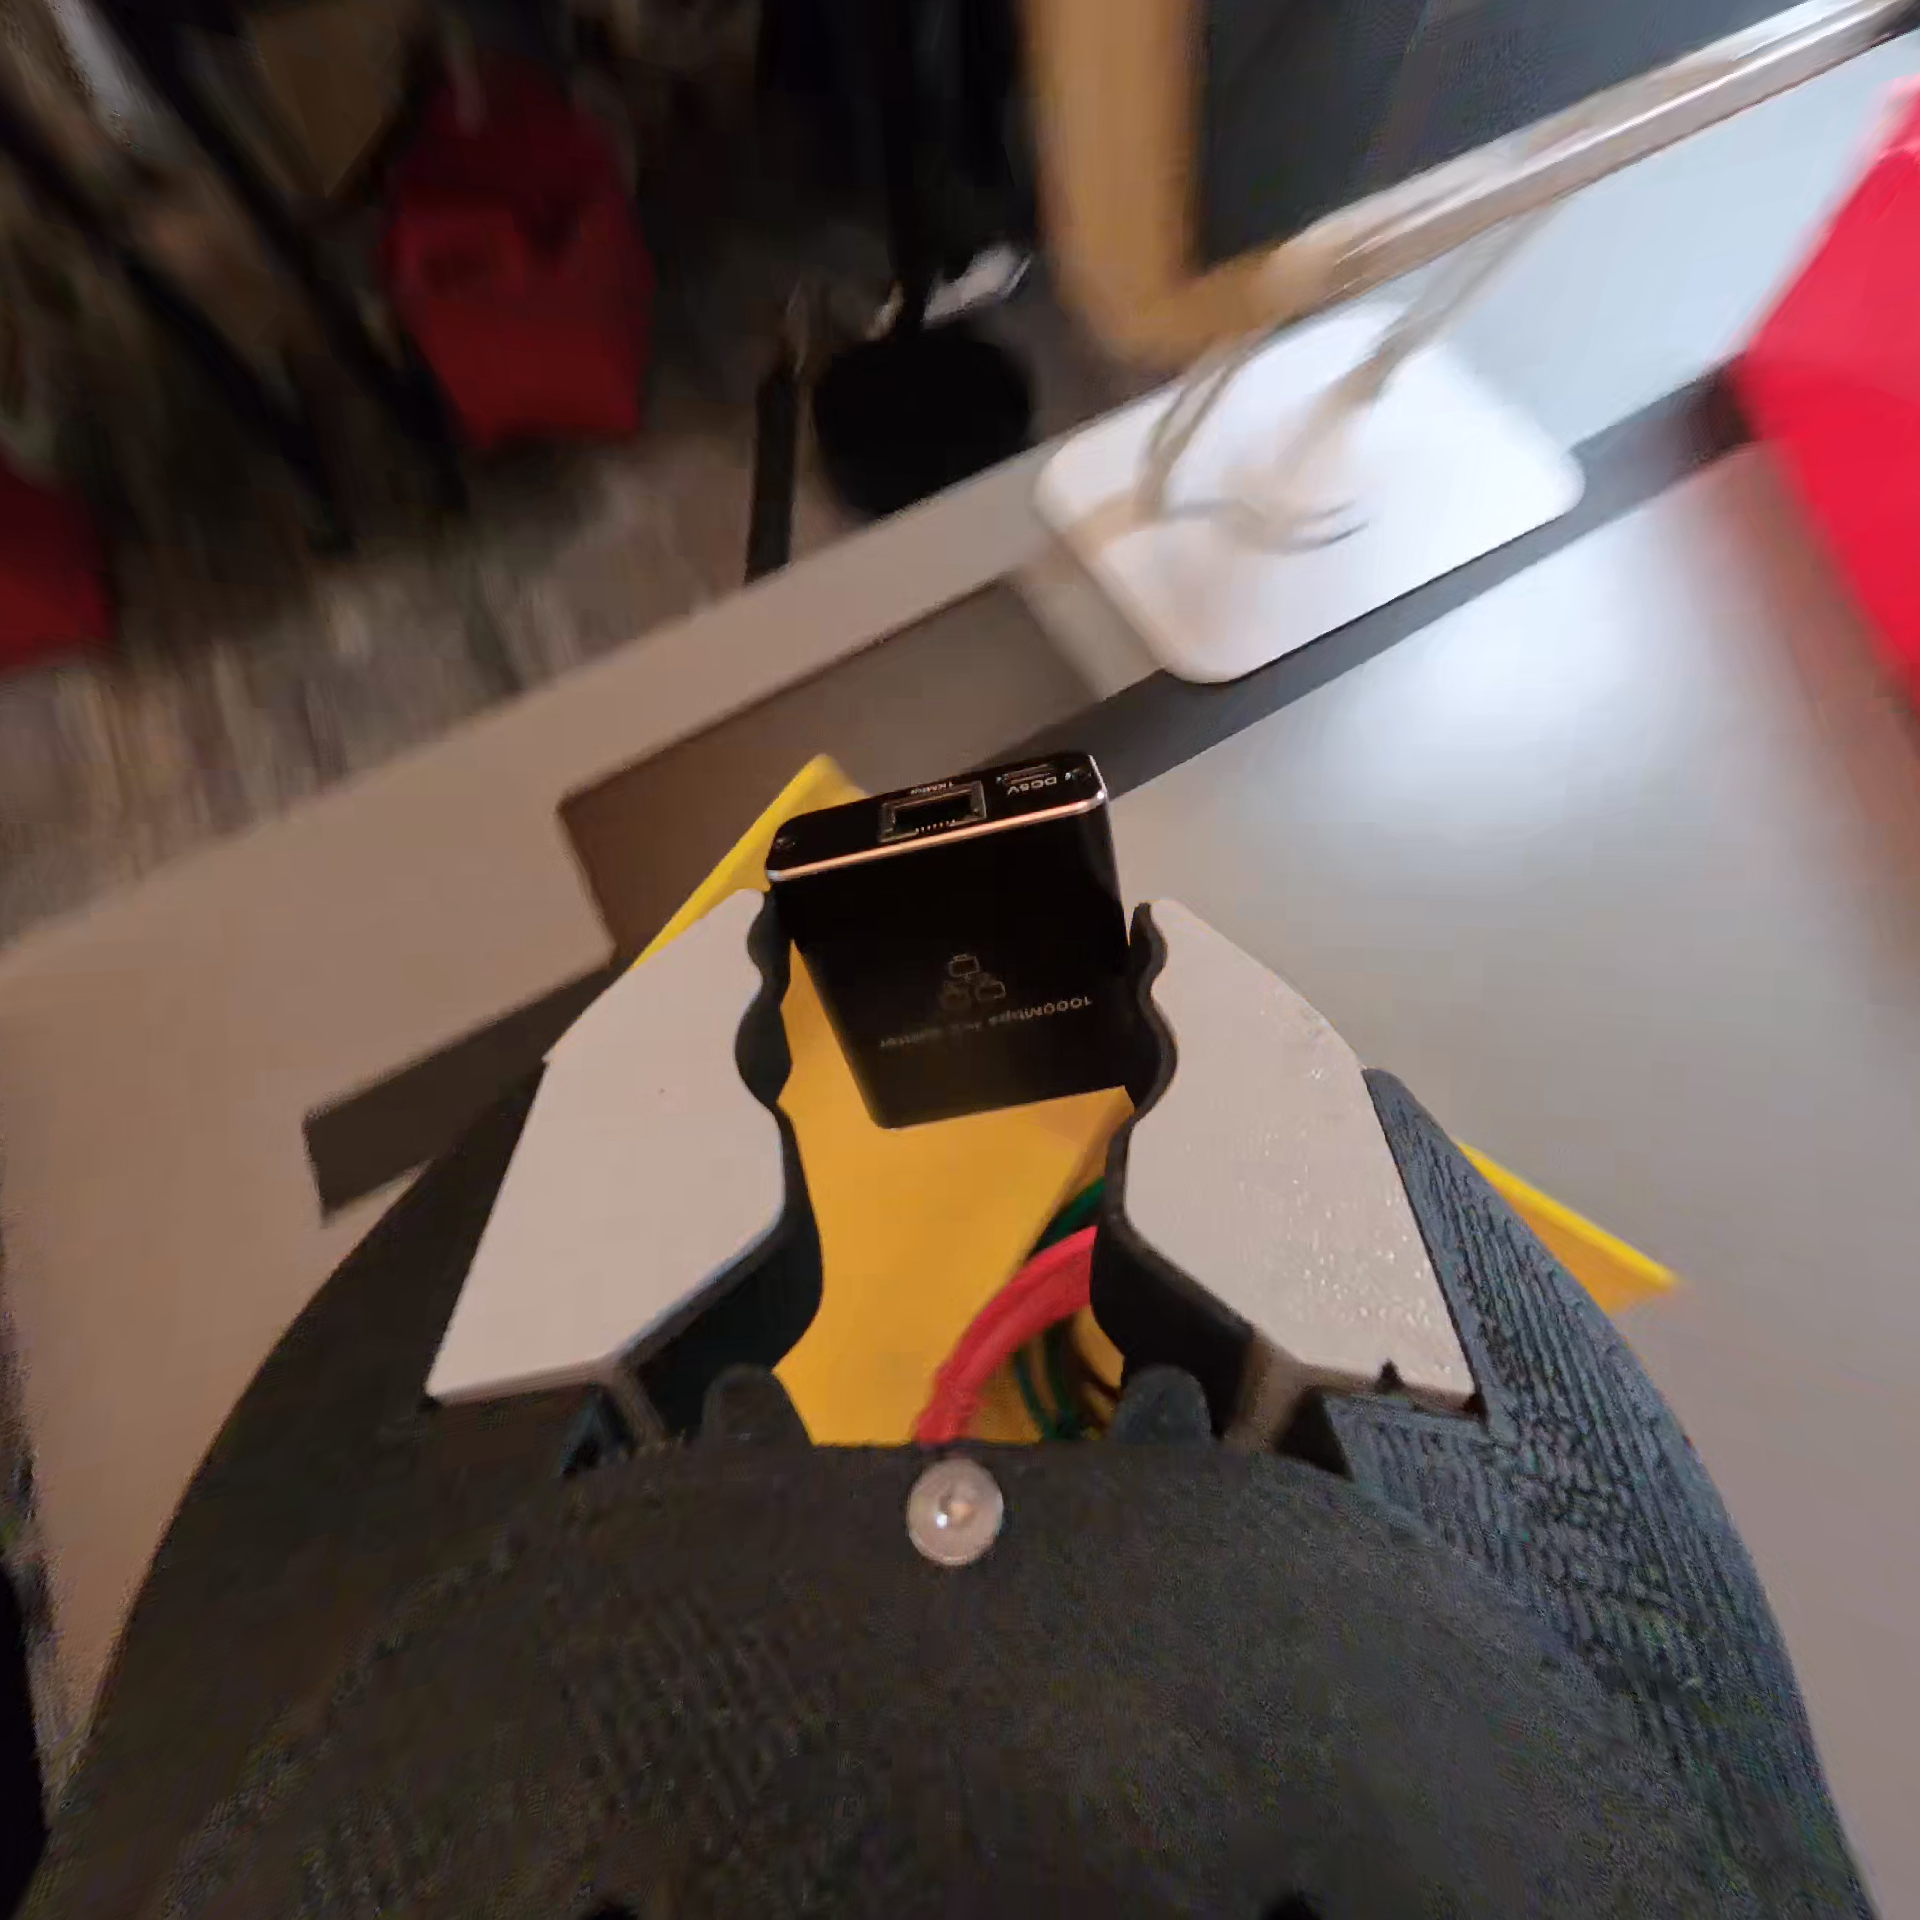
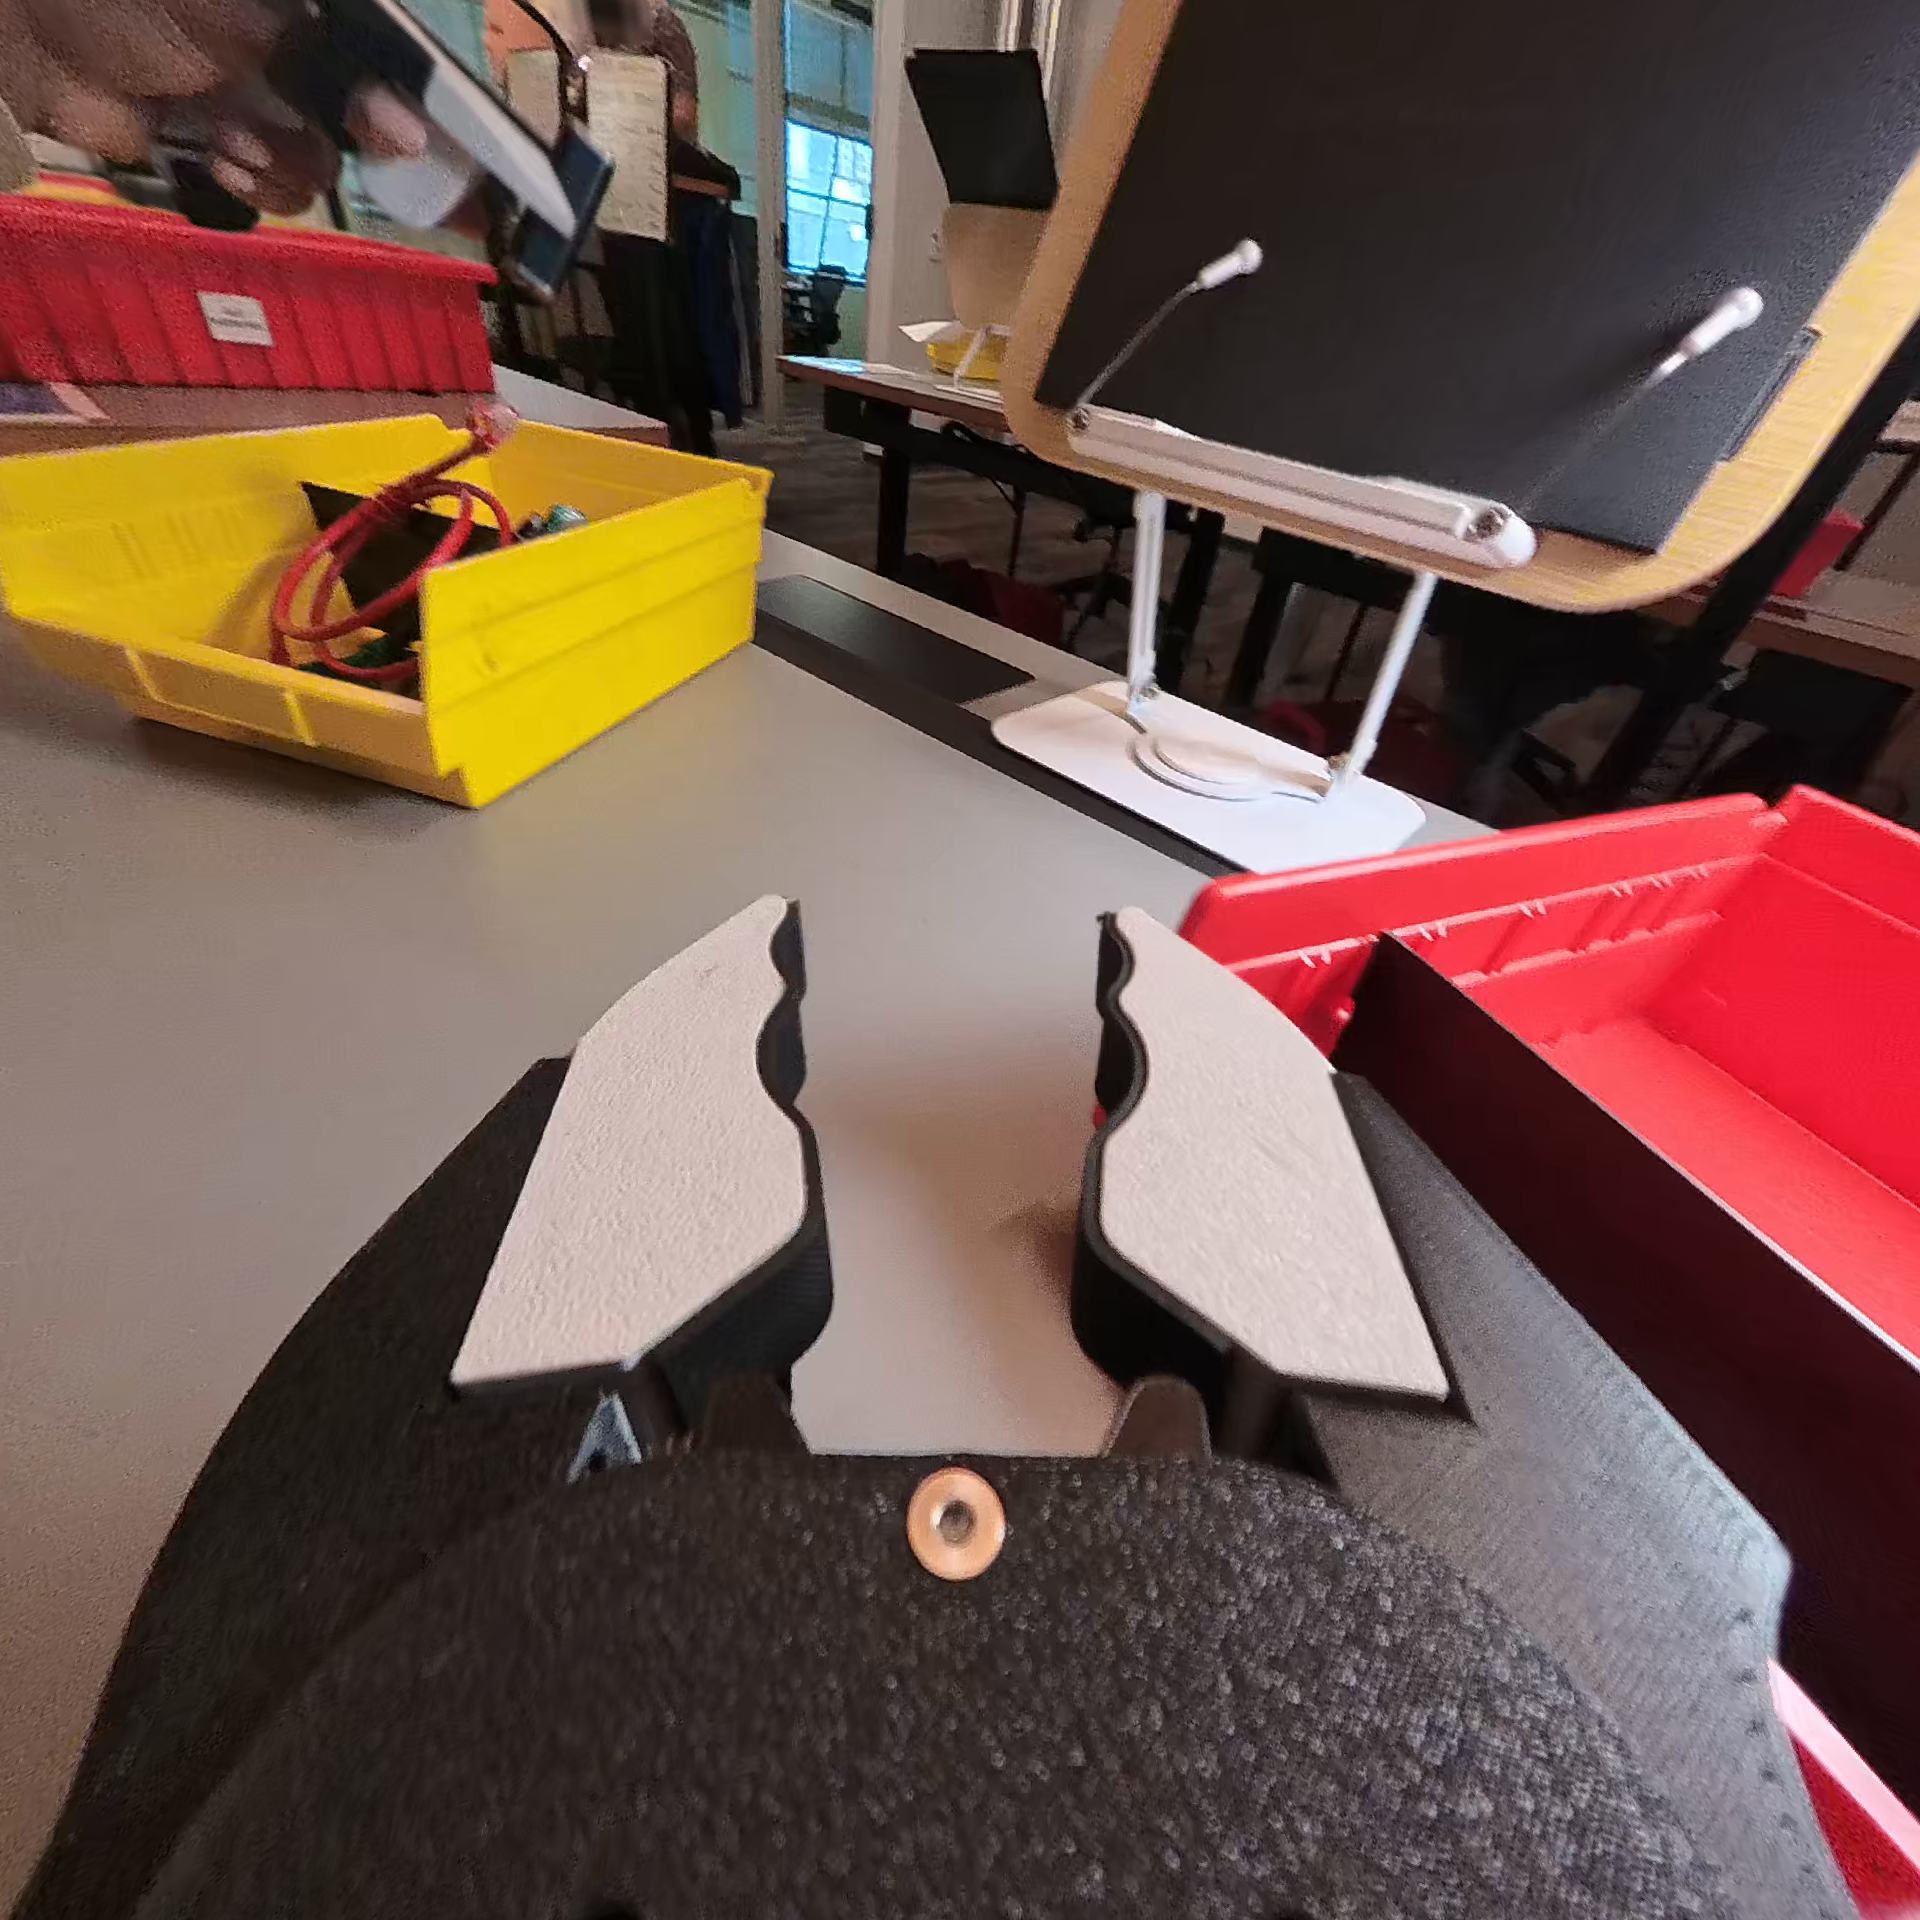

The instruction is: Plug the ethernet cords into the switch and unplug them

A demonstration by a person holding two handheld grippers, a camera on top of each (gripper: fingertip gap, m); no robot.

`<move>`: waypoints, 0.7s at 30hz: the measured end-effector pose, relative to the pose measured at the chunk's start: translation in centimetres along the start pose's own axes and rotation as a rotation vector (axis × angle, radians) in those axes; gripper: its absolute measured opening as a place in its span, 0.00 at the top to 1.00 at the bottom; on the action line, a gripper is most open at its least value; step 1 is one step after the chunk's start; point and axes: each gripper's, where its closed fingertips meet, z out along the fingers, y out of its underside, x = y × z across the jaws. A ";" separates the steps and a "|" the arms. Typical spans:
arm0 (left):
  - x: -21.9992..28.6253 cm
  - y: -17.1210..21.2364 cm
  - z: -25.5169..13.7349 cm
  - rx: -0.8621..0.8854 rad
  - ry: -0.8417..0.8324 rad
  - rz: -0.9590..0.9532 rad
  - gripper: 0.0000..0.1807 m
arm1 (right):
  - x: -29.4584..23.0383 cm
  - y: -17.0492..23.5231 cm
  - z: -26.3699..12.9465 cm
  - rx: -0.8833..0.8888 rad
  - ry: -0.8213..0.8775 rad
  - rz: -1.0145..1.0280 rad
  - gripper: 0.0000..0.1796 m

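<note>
Your left gripper (image 1: 951, 940) pinches the small black metal-cased switch (image 1: 951, 935) by its sides, lifted above the yellow plastic bin (image 1: 914, 1247); this looks like the fetching step, nothing plugged yet. The switch's long axis runs along the fingers, its port face pointing away from you and tilted upward. Your right gripper (image 2: 951, 1023) hangs spread and empty over the grey bench (image 2: 416, 987). Next you need a cord: the red coiled cable (image 2: 343, 582) sits in that bin, its plug probably at the raised end, though blurred.
</note>
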 end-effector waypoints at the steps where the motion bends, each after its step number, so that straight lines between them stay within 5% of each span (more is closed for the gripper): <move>1: 2.2 -1.3 -1.4 0.069 0.032 0.054 0.65 | -0.6 -0.5 0.2 0.012 -0.022 0.002 0.70; 7: 17.5 -3.7 -6.9 0.418 0.178 0.411 0.65 | -4.2 -7.0 1.4 0.111 -0.152 -0.008 0.73; 13: 26.6 -3.4 -6.6 0.584 0.122 0.591 0.65 | -8.7 -15.1 2.9 0.161 -0.307 0.056 0.72; 19: 30.6 -1.7 -4.0 0.586 0.050 0.764 0.65 | -10.0 -11.8 5.7 -0.008 -0.322 0.090 0.73; 21: 31.3 -1.3 -3.6 0.589 0.032 0.805 0.65 | -10.5 -10.6 6.1 -0.027 -0.376 0.132 0.85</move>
